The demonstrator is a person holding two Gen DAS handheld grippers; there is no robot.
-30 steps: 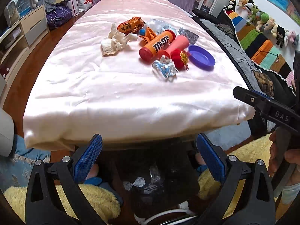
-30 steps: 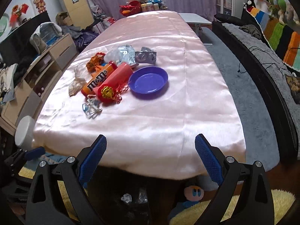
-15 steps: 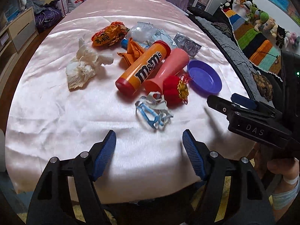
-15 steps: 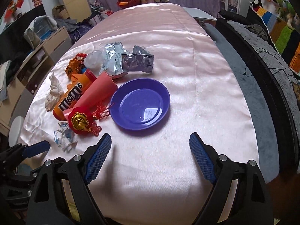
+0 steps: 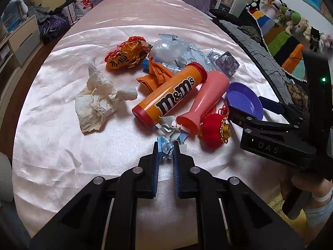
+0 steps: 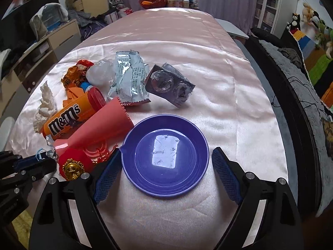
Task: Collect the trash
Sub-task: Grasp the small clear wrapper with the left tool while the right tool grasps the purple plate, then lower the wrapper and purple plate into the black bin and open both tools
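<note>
Left gripper [image 5: 165, 148] clamped on blue-white wrapper scrap [image 5: 169, 133] | right gripper [image 6: 166, 162] agape astride purple plate [image 6: 183, 179]

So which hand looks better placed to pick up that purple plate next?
The right. Its open fingers already straddle the purple plate, while the left fingers have just closed on the blue-and-white scrap beside the pile.

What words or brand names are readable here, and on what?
"m&m's": on the orange tube.
"DAS": on the black body of the right tongs.
Orange wrapper: characters too crumpled to read.
Silver packet: print too small to read.
</note>
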